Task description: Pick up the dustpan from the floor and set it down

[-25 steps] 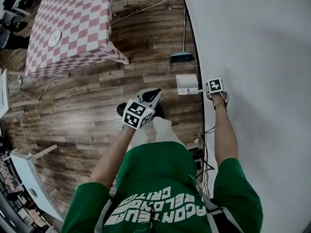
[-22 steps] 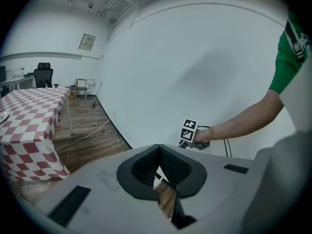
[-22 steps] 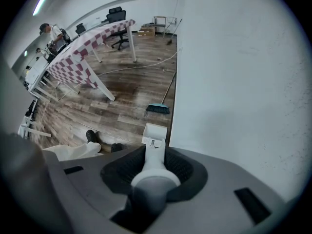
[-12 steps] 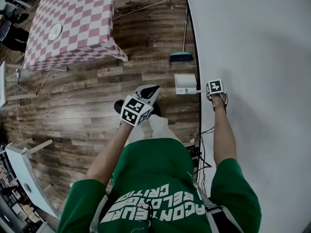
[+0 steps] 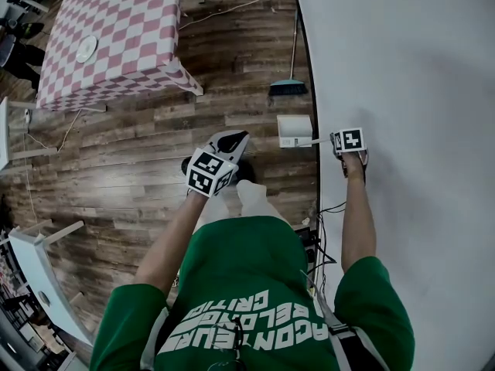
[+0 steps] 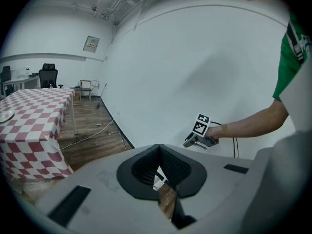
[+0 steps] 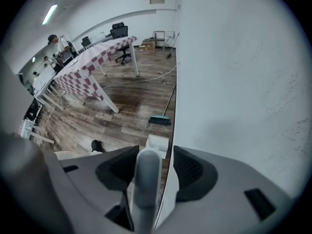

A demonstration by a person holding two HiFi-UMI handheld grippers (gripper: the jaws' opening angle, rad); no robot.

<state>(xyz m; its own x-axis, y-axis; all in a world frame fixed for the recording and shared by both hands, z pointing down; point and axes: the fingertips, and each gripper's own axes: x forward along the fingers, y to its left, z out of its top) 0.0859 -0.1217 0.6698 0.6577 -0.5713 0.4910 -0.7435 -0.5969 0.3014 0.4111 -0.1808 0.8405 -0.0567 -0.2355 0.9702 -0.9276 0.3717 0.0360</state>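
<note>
The white dustpan [image 5: 295,131] stands on the wood floor against the white wall, and its grey handle [image 5: 317,141] reaches toward my right gripper [image 5: 334,142]. In the right gripper view the handle [image 7: 146,179] rises between the two pads [image 7: 187,169], with the pan [image 7: 157,145] below. These jaws have just been opening, and a gap shows beside the handle. My left gripper [image 5: 234,141] hovers over the floor to the left, its jaws together on nothing. The left gripper view also shows the right gripper [image 6: 197,138] by the wall.
A teal broom [image 5: 288,88] leans at the wall beyond the dustpan. A table with a pink checked cloth [image 5: 116,37] stands at the far left. Black cables [image 5: 321,230] lie by the wall near the person's feet. White furniture stands at the lower left.
The right gripper has drawn slightly away from the dustpan along the wall. The dustpan stays in place on the floor. The left gripper has hardly moved.
</note>
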